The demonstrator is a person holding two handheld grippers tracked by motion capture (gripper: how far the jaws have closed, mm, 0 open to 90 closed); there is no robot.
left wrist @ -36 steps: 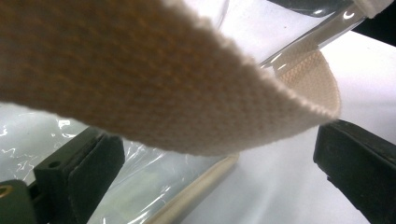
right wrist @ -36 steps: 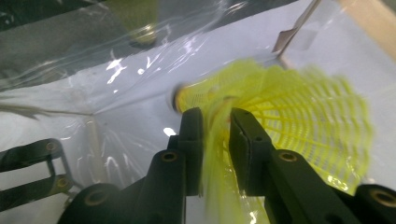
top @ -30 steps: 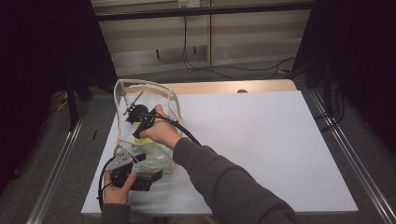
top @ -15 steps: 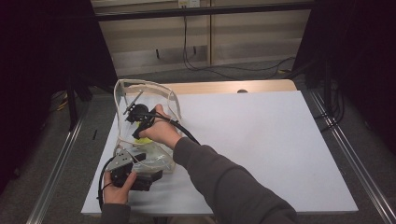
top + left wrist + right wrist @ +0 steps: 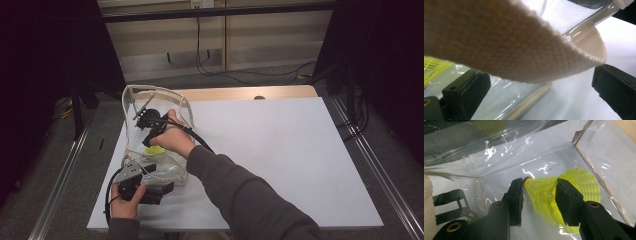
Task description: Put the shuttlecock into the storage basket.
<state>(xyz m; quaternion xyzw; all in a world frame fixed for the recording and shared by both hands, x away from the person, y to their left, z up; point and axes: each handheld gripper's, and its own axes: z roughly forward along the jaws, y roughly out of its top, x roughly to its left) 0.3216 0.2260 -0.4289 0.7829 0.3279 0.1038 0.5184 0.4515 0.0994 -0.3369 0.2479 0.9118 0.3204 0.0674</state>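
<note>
A clear plastic bag (image 5: 131, 107) with beige webbing straps (image 5: 524, 47) stands open on the white table (image 5: 280, 150). My right gripper (image 5: 152, 141) reaches down into it from above, held by a hand. Its jaws have just been opening, and a yellow shuttlecock (image 5: 541, 192) lies between them on the bag's floor, cork tip by the left jaw and skirt spreading past the right one. The shuttlecock (image 5: 155, 149) shows through the plastic. My left gripper (image 5: 166, 189) lies at the bag's near end, jaws wide apart, with a strap and the bag's seamed edge (image 5: 534, 97) between them.
A cable (image 5: 197, 137) trails from the right gripper over the sleeve. A wooden strip (image 5: 280, 92) runs along the table's far edge, and metal rails (image 5: 372, 165) flank both sides. The table's right half lies bare beyond the arm.
</note>
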